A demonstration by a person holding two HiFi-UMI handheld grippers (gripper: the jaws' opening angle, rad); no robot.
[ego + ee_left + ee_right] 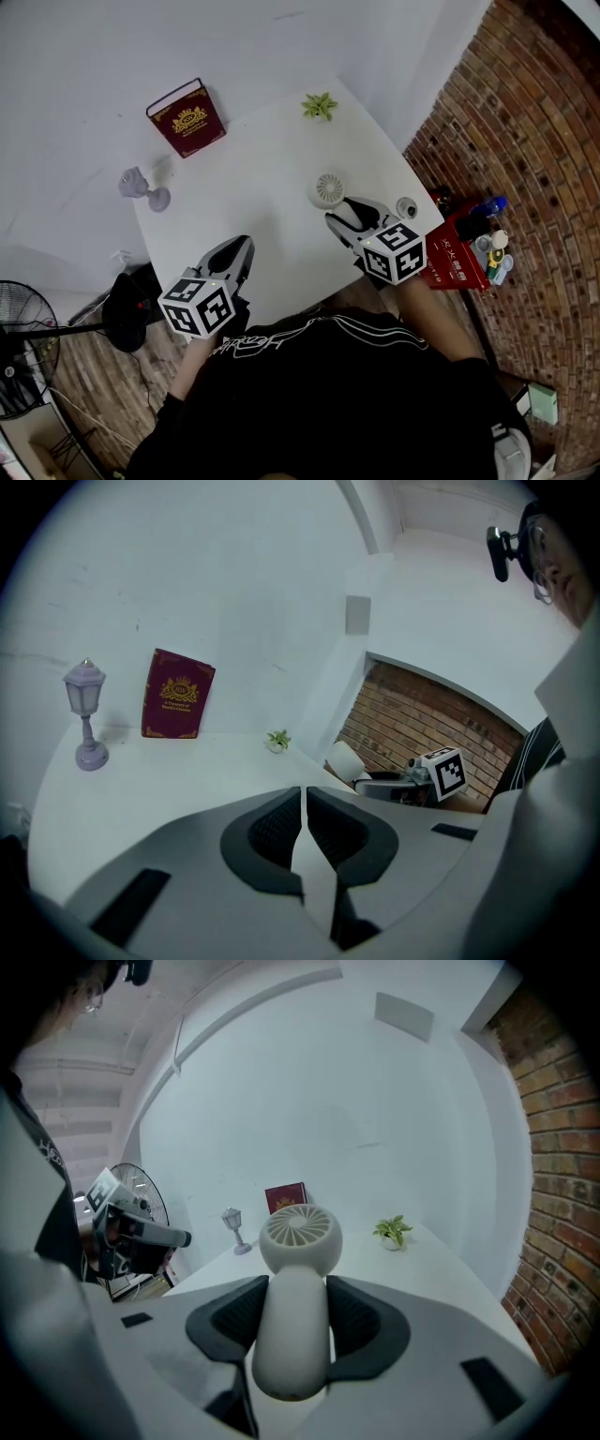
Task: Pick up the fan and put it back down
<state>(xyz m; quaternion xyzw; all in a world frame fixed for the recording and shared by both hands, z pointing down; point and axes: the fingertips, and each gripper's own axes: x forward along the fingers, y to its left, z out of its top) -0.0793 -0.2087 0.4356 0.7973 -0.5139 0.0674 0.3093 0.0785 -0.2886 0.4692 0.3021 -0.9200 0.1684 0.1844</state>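
Pinching the fan (298, 1234) by its handle in the right hand-held gripper (292, 1290), over the surface's (253, 169) right side, with the left hand-held gripper (305, 806) pressed together, empty. Looks light, stiff, smooth — best gripped at the handle, not the grille.

book (187, 118) at table (267, 202) back left, lamp (141, 187) before it, plant (320, 106) back right, fan (330, 188) before plant

A small white handheld fan (298, 1241), with a round head, a radial grille and a thick rounded handle, is clamped by its handle between the fingers (361, 1321) of the right gripper (298, 1288). Its head is seen over the table's (272, 159) right part, with the grille turned upward.
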